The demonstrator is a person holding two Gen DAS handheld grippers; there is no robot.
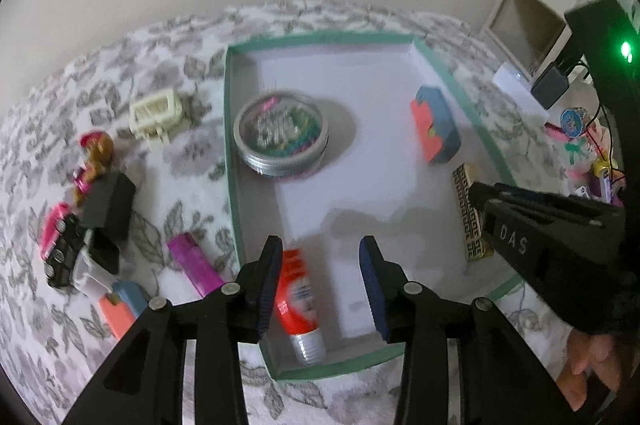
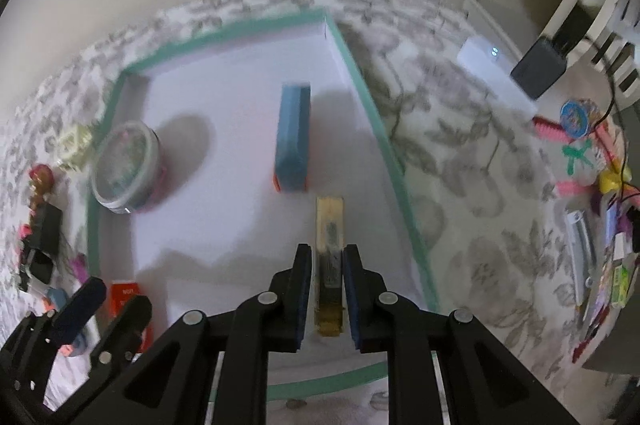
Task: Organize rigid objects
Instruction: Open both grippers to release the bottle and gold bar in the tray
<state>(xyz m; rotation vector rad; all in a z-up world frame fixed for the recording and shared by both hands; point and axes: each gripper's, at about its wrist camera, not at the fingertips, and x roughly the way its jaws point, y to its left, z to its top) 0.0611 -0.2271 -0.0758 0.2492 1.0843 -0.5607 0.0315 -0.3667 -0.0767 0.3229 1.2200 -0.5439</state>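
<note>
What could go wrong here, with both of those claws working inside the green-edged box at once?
The right gripper is shut on the gold patterned bar, standing on edge; released carelessly, it may tip over. The left gripper is open right above the red glue tube; that round tube could roll if bumped. Both grippers share the box, so they might collide.
</note>
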